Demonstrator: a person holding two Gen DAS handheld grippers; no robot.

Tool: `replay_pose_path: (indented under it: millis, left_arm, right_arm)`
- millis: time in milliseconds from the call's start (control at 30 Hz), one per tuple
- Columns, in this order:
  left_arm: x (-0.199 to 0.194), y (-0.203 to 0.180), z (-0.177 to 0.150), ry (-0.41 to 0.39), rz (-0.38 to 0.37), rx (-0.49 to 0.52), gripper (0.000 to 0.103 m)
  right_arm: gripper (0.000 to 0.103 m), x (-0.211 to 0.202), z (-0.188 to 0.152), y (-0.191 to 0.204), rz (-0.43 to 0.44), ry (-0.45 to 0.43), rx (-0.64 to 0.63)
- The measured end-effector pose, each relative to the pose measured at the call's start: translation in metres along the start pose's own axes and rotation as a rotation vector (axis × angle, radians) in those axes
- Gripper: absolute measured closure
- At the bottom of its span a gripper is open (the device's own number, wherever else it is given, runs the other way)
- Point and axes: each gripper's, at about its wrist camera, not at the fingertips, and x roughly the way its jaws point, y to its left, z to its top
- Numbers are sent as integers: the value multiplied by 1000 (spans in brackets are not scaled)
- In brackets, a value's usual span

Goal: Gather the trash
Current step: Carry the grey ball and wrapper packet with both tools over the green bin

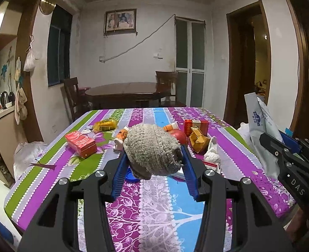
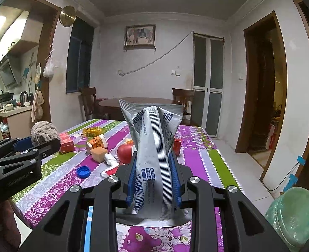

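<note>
So, quick rundown of what I've got going on right now:

Left claw [image 1: 154, 166]: clamped on a fuzzy grey cloth wad [image 1: 152, 149], blue pads pressing both its sides, held up off the table.
Right claw [image 2: 154, 178]: squeezed narrow around a crumpled white-and-blue printed bag [image 2: 154, 147], which sticks up tall between the pads.
Table [image 1: 154, 210]: striped purple, green and blue floral cloth, trash scattered across the middle.
Still lying there: red carton [image 1: 81, 143] on the left side, yellow wrapper [image 1: 105, 125] behind it, gold box [image 1: 199, 140] and red box [image 1: 195, 126] to the right, white crumpled tissue [image 1: 212, 155] just beside the gold box.
Closer in: blue bottle cap [image 2: 83, 171] on the cloth, red apple [image 2: 125, 153] near it.
Background: dark wooden dining table [image 1: 125, 92] with chairs.
</note>
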Motion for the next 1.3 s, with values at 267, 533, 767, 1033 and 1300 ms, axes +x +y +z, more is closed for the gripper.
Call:
replay_pose_path:
  millis: [267, 533, 767, 1033, 1300]
  left_arm:
    - [18, -30, 8, 33, -88, 24, 56]
    - [47, -93, 16, 87, -227, 50, 56]
    - [68, -181, 20, 161, -405, 122, 56]
    - [90, -303, 20, 279, -680, 213, 56]
    - [118, -402, -19, 458, -850, 328, 56]
  right_arm:
    - [73, -6, 9, -35, -71, 30, 28]
    - [73, -12, 13, -109, -175, 101, 82]
    - [73, -23, 7, -199, -301, 219, 135]
    - [73, -43, -13, -319, -456, 379, 227]
    - [73, -48, -74, -418, -509, 558, 364]
